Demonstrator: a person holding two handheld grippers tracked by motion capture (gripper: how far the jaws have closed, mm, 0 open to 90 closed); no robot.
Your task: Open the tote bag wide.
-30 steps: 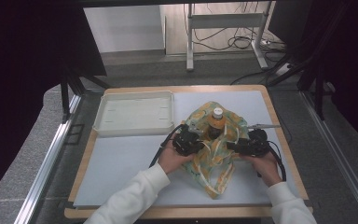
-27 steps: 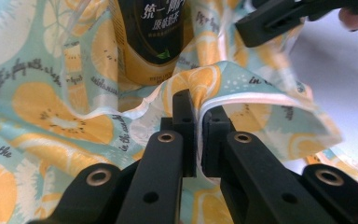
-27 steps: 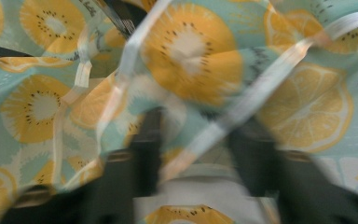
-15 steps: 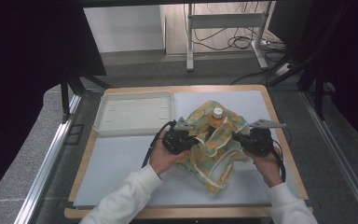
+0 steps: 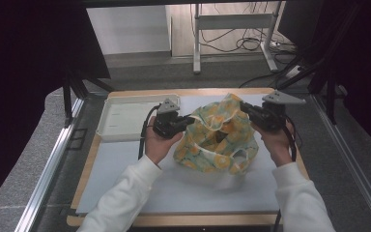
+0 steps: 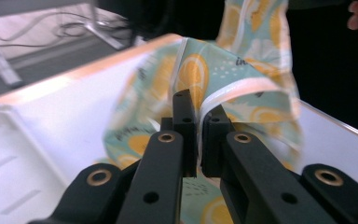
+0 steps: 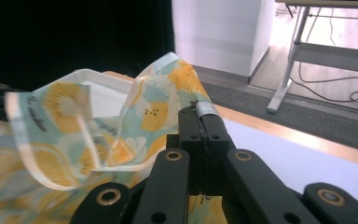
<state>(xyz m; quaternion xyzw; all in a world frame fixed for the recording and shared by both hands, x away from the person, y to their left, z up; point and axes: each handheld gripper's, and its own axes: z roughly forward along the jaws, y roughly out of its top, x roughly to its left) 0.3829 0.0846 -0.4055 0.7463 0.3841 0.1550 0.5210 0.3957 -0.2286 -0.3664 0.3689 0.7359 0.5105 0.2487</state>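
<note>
As both grippers pinch its rim, bag now hangs off bench.
L gripper fingers clamped on cloth; R gripper fingers just closed on opposite edge; bottle now hidden, ready to carry.

The fabric bag, teal w/ orange-yellow citrus print & pale cream trim, hung lifted and slack, just right of the white tray. Its top edges were pulled up and apart toward either side, so the mouth gaped open, w/ a looped cream handle drooping at its lower right, farthest from the tray.
</note>
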